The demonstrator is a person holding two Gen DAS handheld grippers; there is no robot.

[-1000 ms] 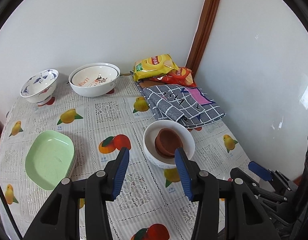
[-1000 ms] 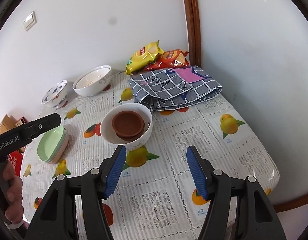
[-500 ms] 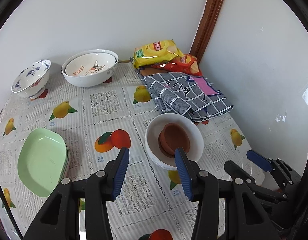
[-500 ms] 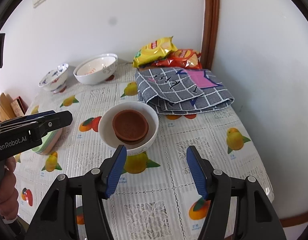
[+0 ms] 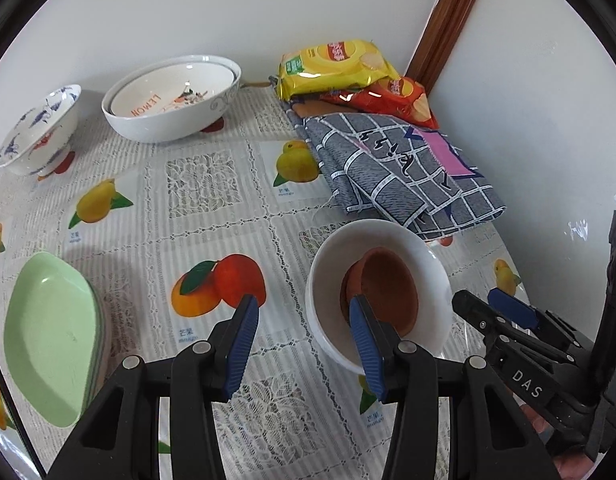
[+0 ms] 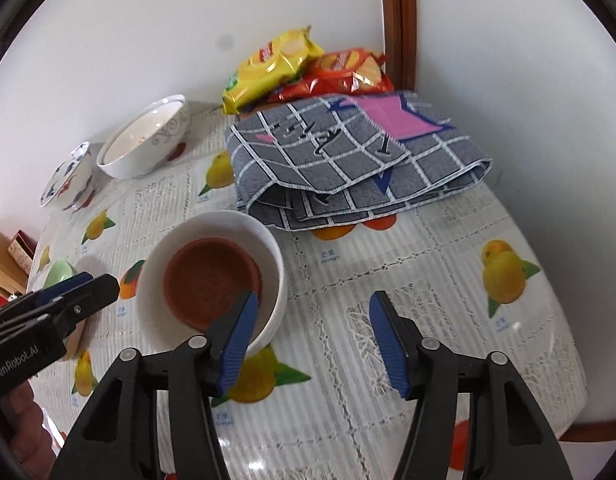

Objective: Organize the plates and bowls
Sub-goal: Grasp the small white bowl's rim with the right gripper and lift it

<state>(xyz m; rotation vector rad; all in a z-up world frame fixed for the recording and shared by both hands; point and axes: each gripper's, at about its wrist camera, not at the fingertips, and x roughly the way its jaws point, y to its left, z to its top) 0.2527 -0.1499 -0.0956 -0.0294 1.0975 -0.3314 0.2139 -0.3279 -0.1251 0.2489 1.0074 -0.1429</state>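
White walls (image 5: 228, 8) meet at a corner with a brown wood post (image 5: 448, 20). Table under a plastic fruit-print cloth (image 5: 212, 200), daylight glare on it. Folded grey checked cloth (image 6: 348, 168) and snack bags (image 6: 276, 68) lie near the corner. Boxes (image 6: 8, 256) past the table's left edge.

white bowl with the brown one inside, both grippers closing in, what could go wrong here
1. The brown bowl sits loose and tilted inside the white bowl; a tilted lift could slide it out.
2. The left gripper and right gripper, both open, converge on the same bowl and might collide.
3. The folded cloth lies close behind; a push could shove the bowl into it.
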